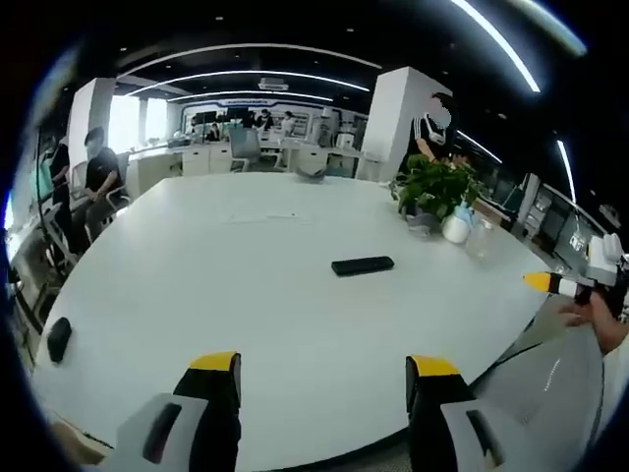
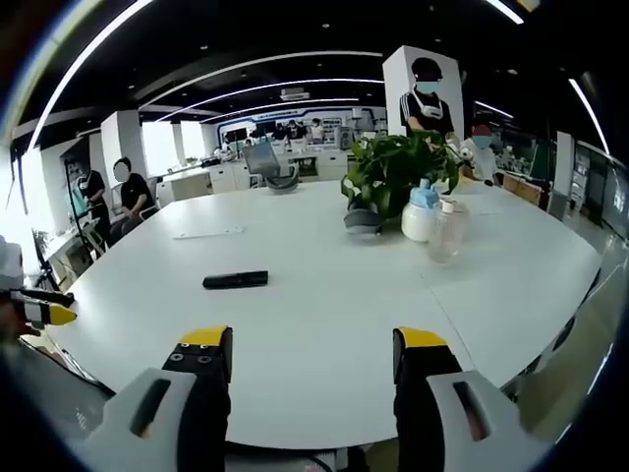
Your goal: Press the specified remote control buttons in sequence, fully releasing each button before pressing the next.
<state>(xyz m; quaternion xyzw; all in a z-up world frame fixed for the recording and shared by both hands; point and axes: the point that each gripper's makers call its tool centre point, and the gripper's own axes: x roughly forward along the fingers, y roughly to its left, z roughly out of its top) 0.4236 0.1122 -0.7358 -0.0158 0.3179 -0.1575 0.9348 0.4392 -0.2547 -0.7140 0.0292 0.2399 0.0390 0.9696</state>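
Note:
A black remote control (image 1: 363, 265) lies flat on the big white table (image 1: 246, 295), a good way ahead of my left gripper (image 1: 324, 372), which is open and holds nothing. From the right gripper view the same remote (image 2: 235, 279) lies ahead and to the left of my right gripper (image 2: 312, 346), also open and holding nothing. Both grippers hover near the table's near edge. The right gripper's yellow tip (image 1: 539, 281) enters the left gripper view from the right, held by a hand. The left gripper's tip (image 2: 59, 314) shows at the left edge of the right gripper view.
A potted green plant (image 2: 393, 172), a white spray bottle (image 2: 421, 212) and a clear bottle (image 2: 445, 231) stand on the table's far right. A small black object (image 1: 59, 338) lies near the left edge. A paper sheet (image 2: 206, 232) lies farther back. People sit at desks beyond.

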